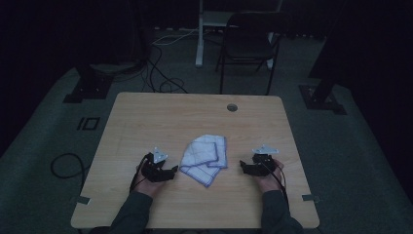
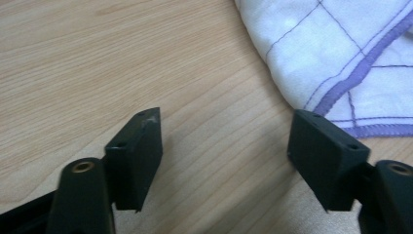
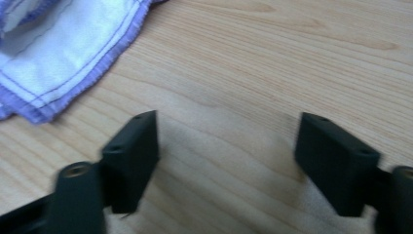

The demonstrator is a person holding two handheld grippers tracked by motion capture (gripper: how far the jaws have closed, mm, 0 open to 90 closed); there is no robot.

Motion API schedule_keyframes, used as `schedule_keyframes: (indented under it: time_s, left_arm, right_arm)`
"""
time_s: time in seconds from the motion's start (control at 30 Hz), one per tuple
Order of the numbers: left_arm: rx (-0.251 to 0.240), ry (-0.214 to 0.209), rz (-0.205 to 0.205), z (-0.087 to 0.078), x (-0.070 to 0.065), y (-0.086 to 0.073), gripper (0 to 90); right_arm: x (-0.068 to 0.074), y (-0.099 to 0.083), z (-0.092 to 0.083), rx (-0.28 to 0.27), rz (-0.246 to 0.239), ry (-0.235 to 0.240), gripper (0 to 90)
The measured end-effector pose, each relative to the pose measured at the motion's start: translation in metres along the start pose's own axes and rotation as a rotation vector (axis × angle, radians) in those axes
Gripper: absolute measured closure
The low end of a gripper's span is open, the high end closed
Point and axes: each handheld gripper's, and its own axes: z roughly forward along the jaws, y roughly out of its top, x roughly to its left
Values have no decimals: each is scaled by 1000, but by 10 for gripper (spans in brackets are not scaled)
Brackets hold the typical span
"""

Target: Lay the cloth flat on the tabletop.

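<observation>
Dim carpeted floor surrounds your wooden table [image 1: 146,117], with a dark folding chair [image 1: 248,41] at the top centre of the high view, loose cables [image 1: 160,73] to its left and a round grommet hole [image 1: 232,107] near the table's far edge. Your white cloth with purple edging [image 1: 205,152] lies crumpled in the middle of the frame, between your two hands. Your left gripper [image 1: 168,171] sits at the lower left of the cloth and your right gripper [image 1: 245,167] at its lower right, both just beside it and with bare wood in between. Nothing blocks either one. Close up, the left gripper view puts the cloth [image 2: 341,53] at upper right, its hem just behind one jaw; the right gripper view puts it [image 3: 63,53] at upper left. Both sets of jaws stand spread wide over bare wood, gripping nothing.
</observation>
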Motion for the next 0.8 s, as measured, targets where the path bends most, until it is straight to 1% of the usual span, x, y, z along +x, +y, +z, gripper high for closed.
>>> schedule_keyframes:
  time_s: [0.07, 0.13, 0.2, 0.33, 0.4, 0.47, 0.67, 0.73, 0.8]
  left_arm:
    - [-3, -2, 1, -1, -1, 0, 357]
    - [-3, -2, 1, -1, -1, 0, 370]
    - [-5, -6, 4, -1, -2, -1, 388]
    - [-4, -10, 9, -1, -2, -1, 406]
    - [-5, -17, 14, -2, -3, -1, 431]
    - [-6, -26, 26, -3, -3, -1, 479]
    - [2, -29, 35, -4, -5, 0, 543]
    - [1, -31, 34, -4, -5, 0, 556]
    - [-21, -63, 6, -6, -6, 0, 560]
  right_arm:
    - [1, 1, -2, 6, -2, 2, 353]
    - [1, 1, -2, 8, -1, 3, 353]
    - [2, 1, -3, 7, -5, 7, 418]
    - [2, 1, -4, 3, -1, 3, 450]
    - [2, 1, -4, 2, -7, 9, 462]
    - [3, 1, -4, 1, -7, 26, 484]
    - [9, 3, -11, -33, -38, 31, 531]
    - [10, 4, -12, -41, -41, 33, 539]
    - [15, 5, -16, -58, -62, 39, 559]
